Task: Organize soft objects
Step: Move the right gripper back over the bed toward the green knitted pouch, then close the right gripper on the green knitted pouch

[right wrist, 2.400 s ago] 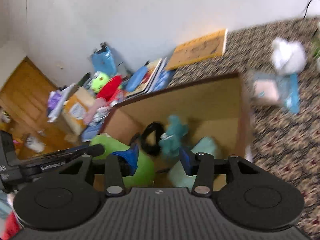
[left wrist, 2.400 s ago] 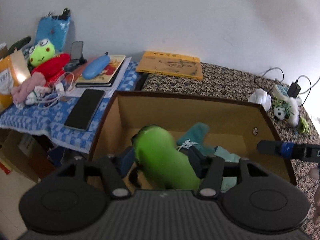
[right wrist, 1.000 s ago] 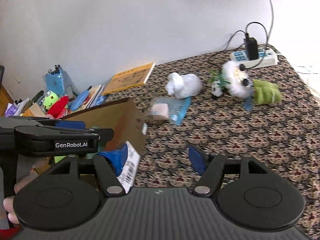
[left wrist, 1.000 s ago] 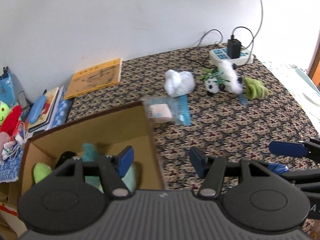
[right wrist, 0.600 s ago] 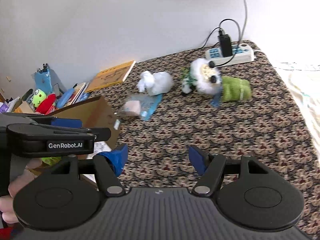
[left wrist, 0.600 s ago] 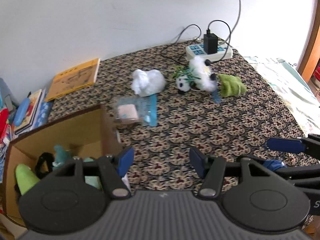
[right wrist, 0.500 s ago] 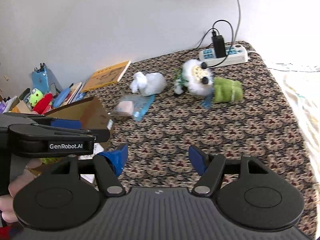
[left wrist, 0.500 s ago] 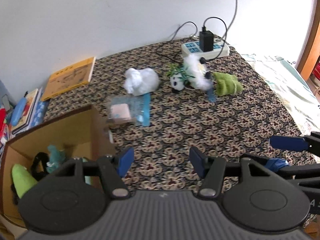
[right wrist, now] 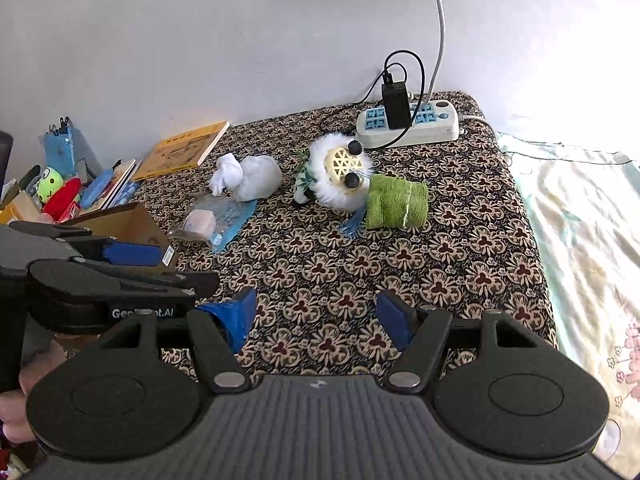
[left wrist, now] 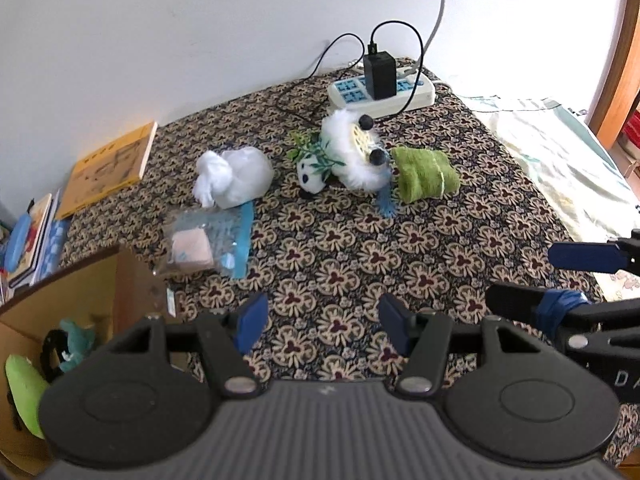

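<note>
On the patterned cloth (right wrist: 460, 216) ahead of you lie four soft things: one white bundle (right wrist: 250, 178), one panda plush (right wrist: 340, 172), one green roll (right wrist: 396, 202) touching the panda, and one clear pouch (right wrist: 216, 220) just beside the bundle. Your cardboard box (left wrist: 120, 280) at the left holds a green plush (left wrist: 24, 388) and a teal one (left wrist: 74, 344). Your left gripper (left wrist: 320, 322) and right gripper (right wrist: 316, 316) both hang above the cloth, fingers spread, holding nothing.
</note>
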The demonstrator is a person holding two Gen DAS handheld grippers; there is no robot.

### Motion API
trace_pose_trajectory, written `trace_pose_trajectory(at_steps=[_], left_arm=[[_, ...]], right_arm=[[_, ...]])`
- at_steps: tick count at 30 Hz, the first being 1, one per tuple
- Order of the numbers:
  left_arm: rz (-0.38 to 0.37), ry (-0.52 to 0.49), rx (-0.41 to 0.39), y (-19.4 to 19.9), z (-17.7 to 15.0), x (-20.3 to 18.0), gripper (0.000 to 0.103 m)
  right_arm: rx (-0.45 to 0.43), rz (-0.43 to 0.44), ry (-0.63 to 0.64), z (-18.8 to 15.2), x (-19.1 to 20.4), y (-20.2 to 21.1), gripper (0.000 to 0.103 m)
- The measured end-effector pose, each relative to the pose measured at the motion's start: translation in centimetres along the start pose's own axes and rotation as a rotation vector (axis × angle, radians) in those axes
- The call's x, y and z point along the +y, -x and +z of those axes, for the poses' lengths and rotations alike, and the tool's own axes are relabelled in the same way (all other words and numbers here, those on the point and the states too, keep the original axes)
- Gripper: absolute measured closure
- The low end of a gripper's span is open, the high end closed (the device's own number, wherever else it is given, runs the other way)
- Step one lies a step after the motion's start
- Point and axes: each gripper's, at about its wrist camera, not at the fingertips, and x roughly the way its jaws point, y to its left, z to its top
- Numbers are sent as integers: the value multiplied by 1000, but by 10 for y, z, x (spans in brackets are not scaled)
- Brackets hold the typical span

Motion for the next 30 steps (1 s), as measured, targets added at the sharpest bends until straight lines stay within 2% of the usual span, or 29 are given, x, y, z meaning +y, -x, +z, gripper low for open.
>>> trace_pose_trajectory(at_steps=[11,18,21,25,30], left_arm=[[34,27,47,-38,23,-7,42],[-39,76,56,-67,20,-7,42],[-70,80,51,-74,17,-8,42],[-120,77,38,-80,16,-11,42],[-180,61,9,-86,19,-17,42]], right_arm=[[69,74,-60,32,-47,-43,51],[81,92,-143,53,-91,-87,51],[54,80,-193,63,-109,-107,51],[19,50,-202,74,-123,-133,51],[17,67,-192,78,-128,-158,51]])
